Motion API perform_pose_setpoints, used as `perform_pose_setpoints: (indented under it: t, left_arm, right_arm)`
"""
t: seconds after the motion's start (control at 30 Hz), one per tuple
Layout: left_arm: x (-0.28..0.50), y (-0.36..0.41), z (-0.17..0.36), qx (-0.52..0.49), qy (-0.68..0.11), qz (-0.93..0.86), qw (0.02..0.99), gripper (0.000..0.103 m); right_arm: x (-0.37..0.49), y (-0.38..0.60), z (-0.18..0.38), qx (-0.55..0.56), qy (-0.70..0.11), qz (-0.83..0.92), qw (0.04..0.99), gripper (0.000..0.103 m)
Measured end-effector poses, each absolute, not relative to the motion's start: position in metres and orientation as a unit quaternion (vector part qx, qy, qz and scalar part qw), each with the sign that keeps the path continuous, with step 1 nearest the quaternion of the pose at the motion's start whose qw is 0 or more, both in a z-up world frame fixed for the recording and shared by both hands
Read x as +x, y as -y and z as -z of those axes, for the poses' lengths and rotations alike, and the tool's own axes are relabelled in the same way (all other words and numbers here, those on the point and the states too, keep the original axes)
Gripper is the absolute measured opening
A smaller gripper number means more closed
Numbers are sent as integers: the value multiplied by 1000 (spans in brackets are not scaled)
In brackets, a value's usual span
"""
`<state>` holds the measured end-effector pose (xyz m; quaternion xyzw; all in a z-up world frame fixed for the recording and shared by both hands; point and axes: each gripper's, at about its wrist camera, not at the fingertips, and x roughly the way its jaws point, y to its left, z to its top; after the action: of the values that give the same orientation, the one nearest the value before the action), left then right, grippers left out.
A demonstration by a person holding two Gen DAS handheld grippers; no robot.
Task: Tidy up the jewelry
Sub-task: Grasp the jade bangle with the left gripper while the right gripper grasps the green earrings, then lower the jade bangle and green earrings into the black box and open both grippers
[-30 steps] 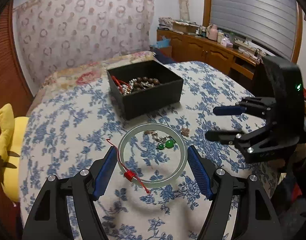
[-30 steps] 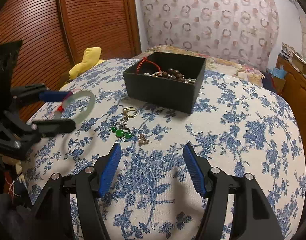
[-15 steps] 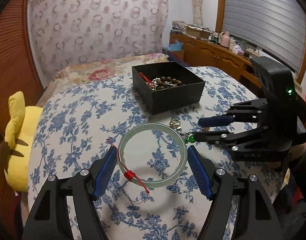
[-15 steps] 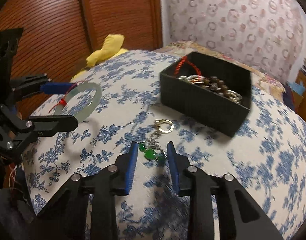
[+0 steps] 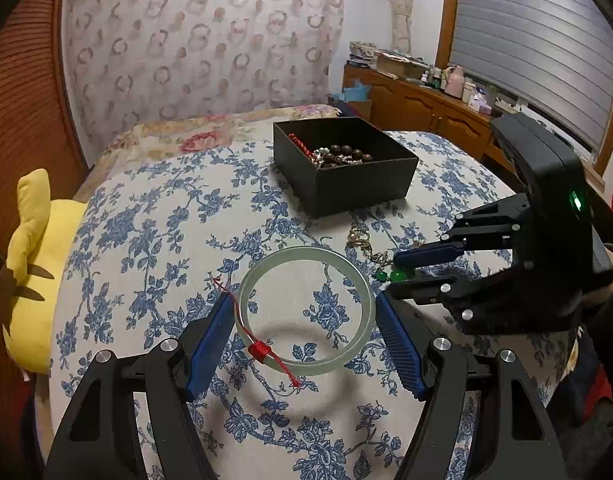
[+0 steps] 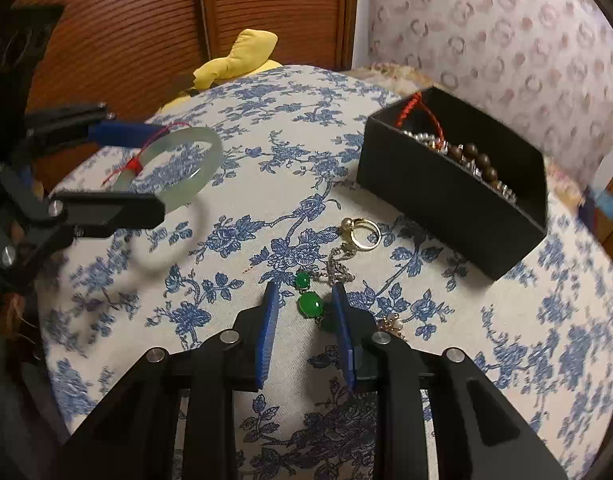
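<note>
- Left gripper (image 5: 304, 334) clamped across the pale green jade bangle (image 5: 306, 310), blue pads pressing its outer rim on both sides; bangle lifted clear of the cloth, shadow cast beneath.
- Red cord (image 5: 262, 350) knotted round the near side of the bangle, loose ends trailing toward both the left pad and the camera.
- From the right wrist view, same bangle (image 6: 178, 164) seen off to the left, raised above the blue floral tablecloth (image 6: 226, 184), well apart from the box.
- Right gripper (image 6: 304, 308) lowered to the cloth, narrowed but not yet closed on anything; blue pads flanking the green-stone pendant chain (image 6: 310, 302), gaps visible on both sides.
- Larger green stone lay between the pads; smaller green stone just ahead of the tips.
- Gold ring (image 6: 364, 232) lay farther ahead on the cloth, at the far end of the chain, between the gripper and the box.
- Small pearl-and-gold piece (image 6: 392, 326) just beside the right pad, partly hidden.
- Open black square box (image 6: 446, 196) sat beyond and to the right, holding brown wooden beads (image 6: 476, 162), silver chain and a red cord.
- Yellow plush toy (image 5: 30, 248) at the table's left edge.
</note>
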<state>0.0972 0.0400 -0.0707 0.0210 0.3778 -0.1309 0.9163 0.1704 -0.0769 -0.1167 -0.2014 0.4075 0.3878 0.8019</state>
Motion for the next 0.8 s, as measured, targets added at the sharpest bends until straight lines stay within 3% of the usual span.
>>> perform_pose_setpoints:
  t: [0.13, 0.23, 0.5, 0.8]
  left_arm:
    - [99, -41, 72, 18, -380, 131, 916, 69]
    - [99, -39, 73, 20, -381, 132, 915, 69]
    - [103, -37, 66, 20, -372, 130, 919, 69]
    - [117, -28, 47, 22, -352, 130, 927, 69]
  right_arm:
    - [172, 76, 117, -196, -411, -388, 801, 28]
    - [176, 74, 117, -195, -414, -387, 801, 14]
    - [173, 88, 107, -176, -398, -383, 815, 13]
    - [179, 115, 40, -126, -335, -381, 852, 13]
